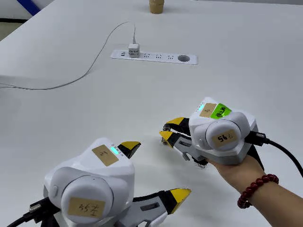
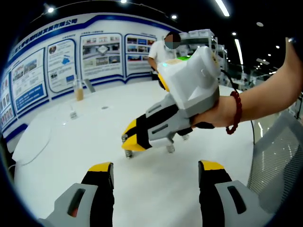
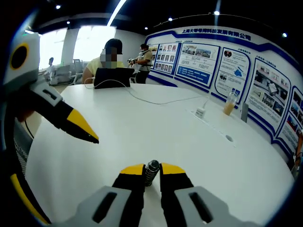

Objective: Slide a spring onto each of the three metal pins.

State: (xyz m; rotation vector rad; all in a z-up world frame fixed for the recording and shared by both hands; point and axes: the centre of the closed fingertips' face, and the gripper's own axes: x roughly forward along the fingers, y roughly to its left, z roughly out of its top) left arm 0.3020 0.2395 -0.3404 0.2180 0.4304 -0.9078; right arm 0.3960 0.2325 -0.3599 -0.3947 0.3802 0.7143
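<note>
Got the right gripper (image 3: 151,171) squeezed almost closed on a small dark spring (image 3: 152,166), upright right between its yellow tips, and the left gripper (image 2: 154,172) hanging empty with jaws spread wide just off to its side. Probably best to hold that spring upright, line its bore over a pin and ease down without squeezing harder. Counting now: two grippers, one spring for sure, pins too small to tell below those tips.
</note>
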